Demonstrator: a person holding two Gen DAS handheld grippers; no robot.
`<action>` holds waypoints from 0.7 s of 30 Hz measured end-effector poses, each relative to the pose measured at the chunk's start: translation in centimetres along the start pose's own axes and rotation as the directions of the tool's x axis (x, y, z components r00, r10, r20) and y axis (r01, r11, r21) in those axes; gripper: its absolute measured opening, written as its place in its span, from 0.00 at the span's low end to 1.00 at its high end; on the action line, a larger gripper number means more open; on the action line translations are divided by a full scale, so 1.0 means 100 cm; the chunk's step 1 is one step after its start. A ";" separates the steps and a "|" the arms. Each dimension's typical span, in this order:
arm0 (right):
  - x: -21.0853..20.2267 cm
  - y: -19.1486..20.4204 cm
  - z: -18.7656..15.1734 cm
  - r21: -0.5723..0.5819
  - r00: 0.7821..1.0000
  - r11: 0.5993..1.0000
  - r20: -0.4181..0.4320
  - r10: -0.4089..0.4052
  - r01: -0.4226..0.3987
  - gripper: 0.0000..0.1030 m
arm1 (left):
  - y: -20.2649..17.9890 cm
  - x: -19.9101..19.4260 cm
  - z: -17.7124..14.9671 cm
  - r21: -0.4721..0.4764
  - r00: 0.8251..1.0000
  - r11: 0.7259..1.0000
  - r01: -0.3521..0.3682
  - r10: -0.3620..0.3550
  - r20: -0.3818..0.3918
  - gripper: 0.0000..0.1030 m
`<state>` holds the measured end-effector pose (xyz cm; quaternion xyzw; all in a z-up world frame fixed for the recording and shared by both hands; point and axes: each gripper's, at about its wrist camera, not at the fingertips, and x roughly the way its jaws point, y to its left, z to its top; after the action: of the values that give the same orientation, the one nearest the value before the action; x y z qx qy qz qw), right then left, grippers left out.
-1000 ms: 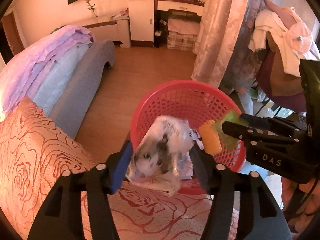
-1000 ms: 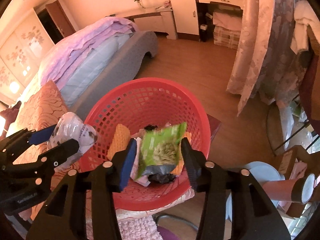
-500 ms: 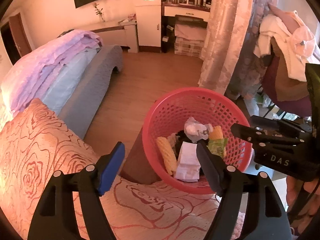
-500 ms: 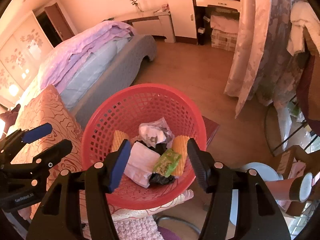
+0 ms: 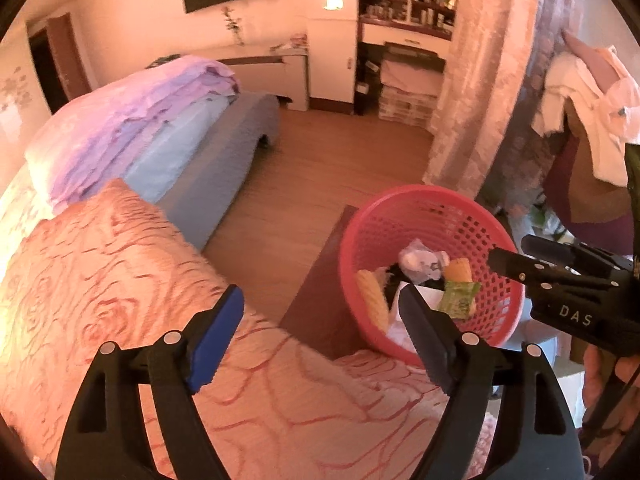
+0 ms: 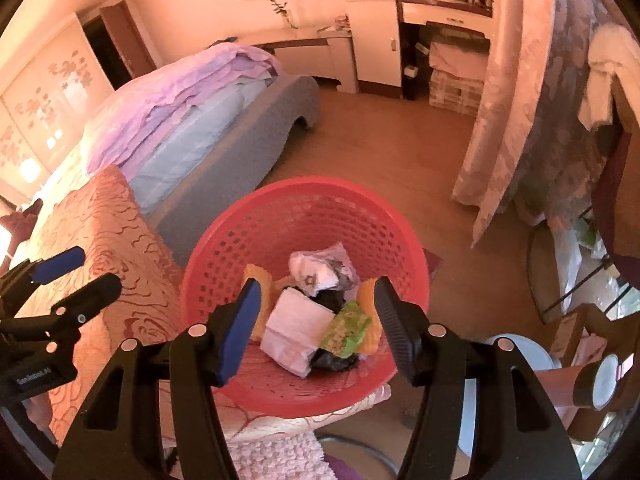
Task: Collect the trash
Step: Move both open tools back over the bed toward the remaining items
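While both grippers hung empty, jaws spread wide, the trash sat heaped in the red basket (image 6: 304, 216)! The right gripper (image 6: 316, 320) hovered over the basket's near rim, and the left gripper (image 5: 320, 332) hung over the rose-patterned cover (image 5: 100, 280), left of the basket. Nearest in the heap lay a white folded paper (image 6: 292, 328) and a green packet (image 6: 346, 330), with black scraps (image 6: 334, 360) tucked under them. Just beyond, two orange wrappers (image 6: 366, 296) flanked the pile, and a crumpled white bag (image 6: 320, 268) sat farthest back. All of it looked light, thin and crushable, probably a bit slick on the film packets. A pinch on a raised fold or a free corner looked the safest hold. The basket itself looked stiff and light, best taken by its rim. Farther off lay the wood floor (image 6: 400, 152).
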<state>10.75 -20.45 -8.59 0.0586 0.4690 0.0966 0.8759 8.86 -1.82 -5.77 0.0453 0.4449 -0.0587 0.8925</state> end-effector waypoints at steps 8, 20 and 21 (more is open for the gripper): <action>0.006 0.053 -0.007 -0.110 0.997 0.991 -0.028 0.077 -0.079 0.57 | 0.050 -0.047 -0.024 -0.100 0.991 0.989 -0.112 0.118 0.057 0.78; 0.010 0.148 -0.015 -0.291 0.976 0.932 -0.100 0.196 -0.216 0.57 | 0.188 -0.118 -0.106 -0.394 0.922 0.843 -0.366 0.387 -0.026 0.78; 0.010 0.155 -0.016 -0.305 0.973 0.925 -0.106 0.203 -0.226 0.57 | 0.200 -0.124 -0.113 -0.414 0.910 0.822 -0.391 0.413 -0.037 0.78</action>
<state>8.17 -5.13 -7.34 -0.0344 0.4699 0.2673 0.8406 -4.52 20.28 -2.04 -0.0531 0.4032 0.2247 0.8855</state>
